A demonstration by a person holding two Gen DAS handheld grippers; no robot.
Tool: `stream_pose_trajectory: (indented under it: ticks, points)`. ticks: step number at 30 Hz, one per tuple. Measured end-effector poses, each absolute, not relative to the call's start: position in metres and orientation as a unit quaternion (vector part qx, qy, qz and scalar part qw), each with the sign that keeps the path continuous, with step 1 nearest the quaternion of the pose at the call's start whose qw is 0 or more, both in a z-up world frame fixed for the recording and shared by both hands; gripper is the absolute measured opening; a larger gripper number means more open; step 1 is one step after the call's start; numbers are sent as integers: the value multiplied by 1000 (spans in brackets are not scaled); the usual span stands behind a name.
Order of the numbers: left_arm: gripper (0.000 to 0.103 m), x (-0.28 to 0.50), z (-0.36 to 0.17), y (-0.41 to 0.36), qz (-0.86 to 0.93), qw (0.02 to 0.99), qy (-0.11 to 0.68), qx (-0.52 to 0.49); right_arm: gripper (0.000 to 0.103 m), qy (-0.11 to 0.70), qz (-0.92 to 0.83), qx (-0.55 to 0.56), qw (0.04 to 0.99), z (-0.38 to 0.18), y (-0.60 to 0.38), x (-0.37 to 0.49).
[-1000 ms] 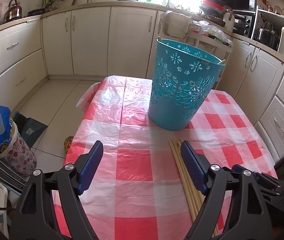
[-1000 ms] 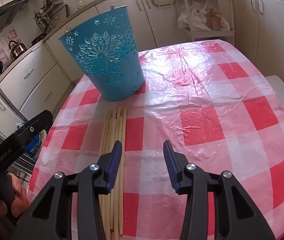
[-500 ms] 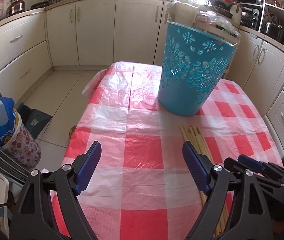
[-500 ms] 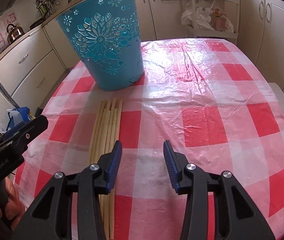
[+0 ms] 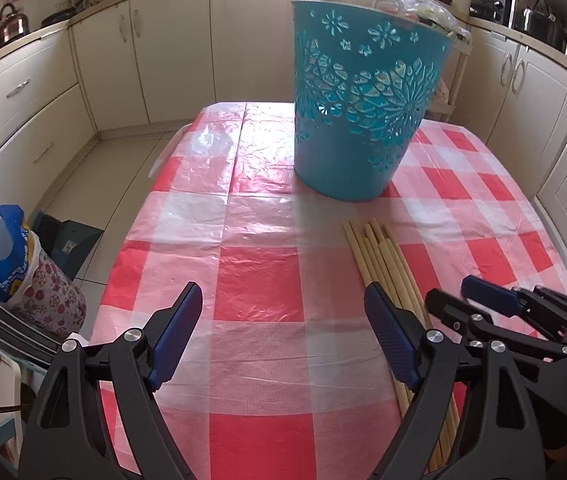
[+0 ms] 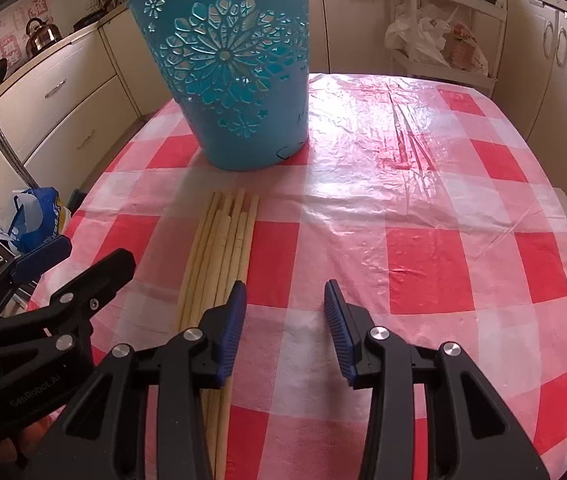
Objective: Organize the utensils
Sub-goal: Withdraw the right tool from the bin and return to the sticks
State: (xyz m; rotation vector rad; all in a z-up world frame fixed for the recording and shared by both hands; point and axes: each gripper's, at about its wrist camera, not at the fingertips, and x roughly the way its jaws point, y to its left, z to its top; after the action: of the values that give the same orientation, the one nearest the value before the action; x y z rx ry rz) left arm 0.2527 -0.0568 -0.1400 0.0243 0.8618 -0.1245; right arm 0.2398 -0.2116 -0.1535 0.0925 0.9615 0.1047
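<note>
Several pale wooden chopsticks (image 6: 223,248) lie side by side on the red-and-white checked tablecloth (image 6: 423,216), pointing at a blue cut-out plastic basket (image 6: 235,64) that stands upright behind them. My right gripper (image 6: 285,308) hovers open over the cloth, its left finger above the bundle's right edge, nothing between the pads. In the left wrist view the chopsticks (image 5: 379,252) run under my right finger; my left gripper (image 5: 283,312) is wide open above bare cloth, left of them. The basket (image 5: 363,100) is beyond. The right gripper (image 5: 515,312) shows at the lower right.
The table's left edge (image 5: 123,264) drops to a tiled floor with a blue-and-white bag (image 5: 3,248) beside it. Cream kitchen cabinets (image 5: 171,52) ring the room. A white trolley with plastic bags (image 6: 439,40) stands behind the table.
Both grippers have sunk and tipped further down toward the table, so the basket and chopsticks sit closer and larger. The left gripper now appears nearer the right one. Nothing was grasped.
</note>
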Motion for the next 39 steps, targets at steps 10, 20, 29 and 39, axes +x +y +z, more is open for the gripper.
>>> stream_pose_trajectory:
  ticks: [10,20,29,39]
  points:
    - [79,255,-145,-56,-63,901,430,16,41,461,86,41,882,-153,-211,243]
    - [79,257,-151,-66,-78,894,440,30,41,475,73,-22,876,-154,-214,246]
    - [80,259,-160,-82,-88,884,455,57,41,470,95,61,875,-150,-235,248]
    - [80,255,-160,-85,-111,876,467,43,44,463,100,74,878,-146,-239,247]
